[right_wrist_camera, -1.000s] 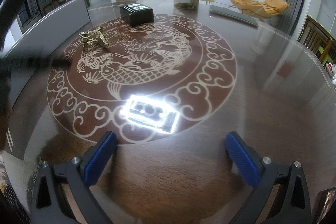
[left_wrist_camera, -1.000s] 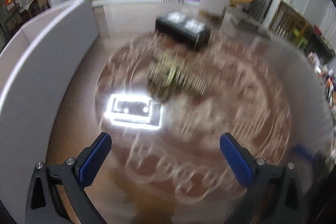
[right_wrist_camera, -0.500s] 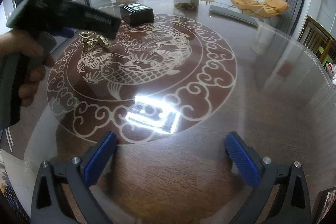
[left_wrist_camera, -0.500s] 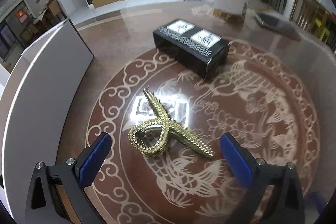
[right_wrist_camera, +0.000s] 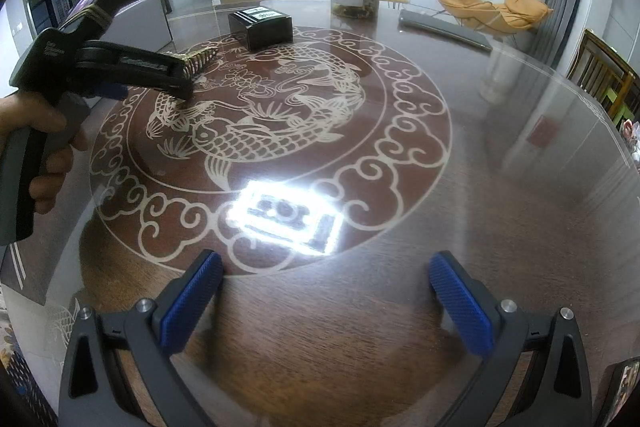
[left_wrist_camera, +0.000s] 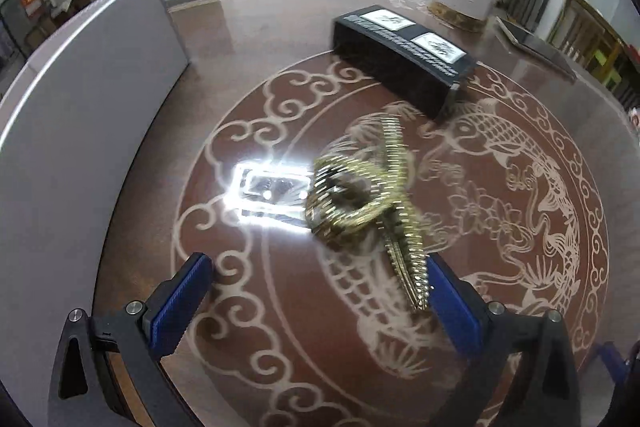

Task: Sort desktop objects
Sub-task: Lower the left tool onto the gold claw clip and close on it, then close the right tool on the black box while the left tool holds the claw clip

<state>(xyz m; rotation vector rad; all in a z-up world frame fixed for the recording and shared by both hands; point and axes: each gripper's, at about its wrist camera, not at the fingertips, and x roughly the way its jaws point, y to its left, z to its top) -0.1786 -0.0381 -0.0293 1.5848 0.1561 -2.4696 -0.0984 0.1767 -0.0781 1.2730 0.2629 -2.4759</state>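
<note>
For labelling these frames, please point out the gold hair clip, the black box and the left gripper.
gold hair clip (left_wrist_camera: 360, 199), left wrist view, looped middle.
black box (left_wrist_camera: 404, 59), left wrist view, top face.
left gripper (left_wrist_camera: 316, 303), left wrist view, between its fingertips.

Both grippers wide open, left gripper (left_wrist_camera: 314, 301) low and tilted down, right gripper (right_wrist_camera: 326, 297) hovering level

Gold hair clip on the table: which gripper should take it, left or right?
Left, most likely. The left gripper is open right at the gold hair clip, whose tail lies by its right finger. The right gripper is open over bare table, far from the clip.
</note>
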